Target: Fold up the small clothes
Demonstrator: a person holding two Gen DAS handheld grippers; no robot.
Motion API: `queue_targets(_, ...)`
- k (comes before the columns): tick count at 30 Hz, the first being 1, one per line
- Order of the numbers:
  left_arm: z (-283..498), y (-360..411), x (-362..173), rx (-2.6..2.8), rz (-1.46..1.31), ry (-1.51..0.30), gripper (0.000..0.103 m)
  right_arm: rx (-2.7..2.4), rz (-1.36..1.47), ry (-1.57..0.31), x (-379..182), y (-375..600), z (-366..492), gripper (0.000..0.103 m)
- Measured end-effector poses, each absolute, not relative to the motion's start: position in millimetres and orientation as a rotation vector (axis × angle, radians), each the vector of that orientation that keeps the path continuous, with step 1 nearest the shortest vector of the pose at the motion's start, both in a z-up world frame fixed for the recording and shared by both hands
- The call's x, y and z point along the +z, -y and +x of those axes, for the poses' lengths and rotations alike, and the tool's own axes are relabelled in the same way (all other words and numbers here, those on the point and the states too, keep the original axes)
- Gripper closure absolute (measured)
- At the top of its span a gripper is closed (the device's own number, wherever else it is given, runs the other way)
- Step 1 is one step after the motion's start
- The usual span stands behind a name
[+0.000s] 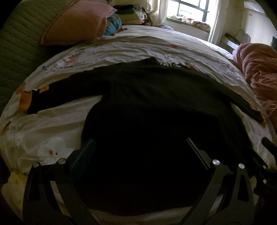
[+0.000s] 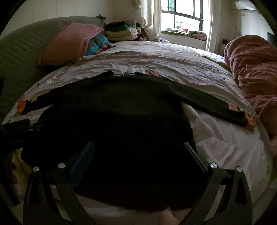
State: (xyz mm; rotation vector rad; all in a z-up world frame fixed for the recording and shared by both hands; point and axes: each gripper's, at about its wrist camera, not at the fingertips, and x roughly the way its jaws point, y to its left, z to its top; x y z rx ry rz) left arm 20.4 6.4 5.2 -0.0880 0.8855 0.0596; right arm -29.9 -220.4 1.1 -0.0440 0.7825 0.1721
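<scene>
A black long-sleeved top [image 1: 147, 107] lies spread flat on the patterned bedsheet [image 1: 121, 46], collar toward the far side, sleeves stretched out left and right. My left gripper [image 1: 140, 143] hovers open over its lower hem, with nothing between the fingers. In the right wrist view the same black top [image 2: 121, 110] fills the middle, and my right gripper [image 2: 138, 147] is open above the hem as well. The left gripper's body [image 2: 19, 126] shows at the left edge of that view. The right sleeve [image 2: 216, 107] reaches toward the bed's right edge.
A pink pillow [image 1: 76, 22] and a striped blue cloth [image 1: 112, 26] rest near the headboard [image 1: 15, 43]. Folded clothes [image 2: 119, 31] are stacked behind them. A rust-pink blanket [image 2: 252, 69] is heaped at the right. A window [image 2: 185, 15] is at the back.
</scene>
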Motion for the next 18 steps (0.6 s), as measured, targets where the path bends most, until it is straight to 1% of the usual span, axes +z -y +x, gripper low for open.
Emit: queue_targets(18, 83.8, 1.5, 14.9, 0.055, -0.084, -0.889, 0.009, 0.051, 0.016, -0.764, 12.5, 253.5, 40.9, 0.004)
